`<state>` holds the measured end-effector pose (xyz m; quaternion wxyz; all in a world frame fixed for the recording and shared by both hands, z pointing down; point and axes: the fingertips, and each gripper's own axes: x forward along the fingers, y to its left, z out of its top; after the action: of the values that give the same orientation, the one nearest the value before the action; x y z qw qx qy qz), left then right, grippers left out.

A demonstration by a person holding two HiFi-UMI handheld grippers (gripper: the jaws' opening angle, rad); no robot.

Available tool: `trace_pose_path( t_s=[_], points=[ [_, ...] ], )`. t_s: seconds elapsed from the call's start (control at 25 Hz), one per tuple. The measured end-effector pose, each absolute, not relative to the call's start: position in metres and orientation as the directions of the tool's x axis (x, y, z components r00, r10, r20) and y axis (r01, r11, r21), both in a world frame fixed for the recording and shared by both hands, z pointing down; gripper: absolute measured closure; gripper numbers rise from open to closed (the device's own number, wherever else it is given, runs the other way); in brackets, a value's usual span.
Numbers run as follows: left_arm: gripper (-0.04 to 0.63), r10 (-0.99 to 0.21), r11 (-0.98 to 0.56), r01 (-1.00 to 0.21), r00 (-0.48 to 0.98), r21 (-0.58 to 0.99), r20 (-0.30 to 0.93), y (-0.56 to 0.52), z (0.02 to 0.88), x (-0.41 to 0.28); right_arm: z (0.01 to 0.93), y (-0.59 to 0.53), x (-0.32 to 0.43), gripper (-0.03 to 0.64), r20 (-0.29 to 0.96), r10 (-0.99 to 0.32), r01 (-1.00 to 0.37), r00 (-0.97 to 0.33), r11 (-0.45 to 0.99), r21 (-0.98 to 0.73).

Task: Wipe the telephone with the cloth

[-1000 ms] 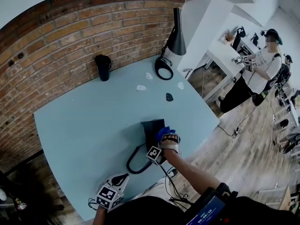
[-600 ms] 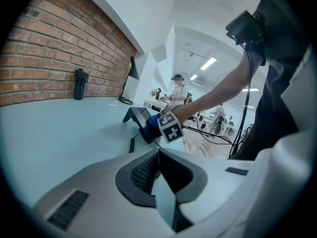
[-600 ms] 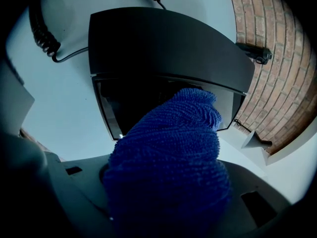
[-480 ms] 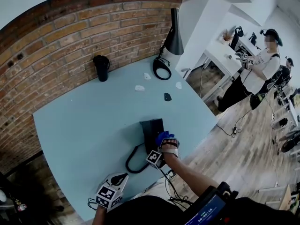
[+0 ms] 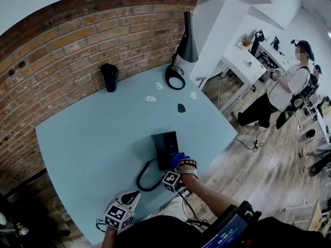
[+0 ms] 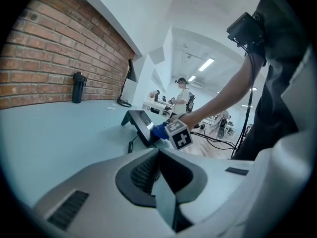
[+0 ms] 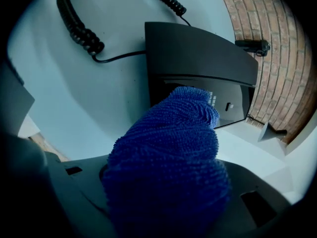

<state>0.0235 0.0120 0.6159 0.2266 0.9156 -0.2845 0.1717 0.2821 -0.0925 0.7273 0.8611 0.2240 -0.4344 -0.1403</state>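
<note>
A black desk telephone [image 5: 164, 148] sits on the pale blue table [image 5: 88, 138], its coiled cord [image 5: 145, 177] looping toward me. My right gripper [image 5: 179, 165] is shut on a blue cloth [image 5: 178, 159], which presses on the telephone's near right corner. In the right gripper view the cloth [image 7: 168, 172] fills the jaws and touches the telephone [image 7: 198, 58] at its front. My left gripper [image 5: 124, 208] rests near the table's front edge, jaws together and nothing in them. From the left gripper view, the telephone [image 6: 137, 123] and the cloth [image 6: 159, 131] lie ahead.
A black tumbler [image 5: 108, 76] stands by the brick wall. A black desk lamp [image 5: 181, 50] stands at the far corner. Two small white bits [image 5: 151, 99] and a dark one [image 5: 181, 108] lie beyond the telephone. A person [image 5: 289, 87] stands by white desks at the right.
My right gripper has drawn the cloth toward me along the telephone, to its near edge. The left gripper has stayed put.
</note>
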Motion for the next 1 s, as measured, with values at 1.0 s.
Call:
trace_pose_path(
  t_s=[1.0],
  points=[
    [0.574, -0.645, -0.747, -0.661, 0.748, 0.077, 0.16, -0.023, 0.5, 0.009, 0.498, -0.085, 0.065, 0.43, 0.299, -0.564, -0.605, -0.77, 0.794, -0.058]
  ],
)
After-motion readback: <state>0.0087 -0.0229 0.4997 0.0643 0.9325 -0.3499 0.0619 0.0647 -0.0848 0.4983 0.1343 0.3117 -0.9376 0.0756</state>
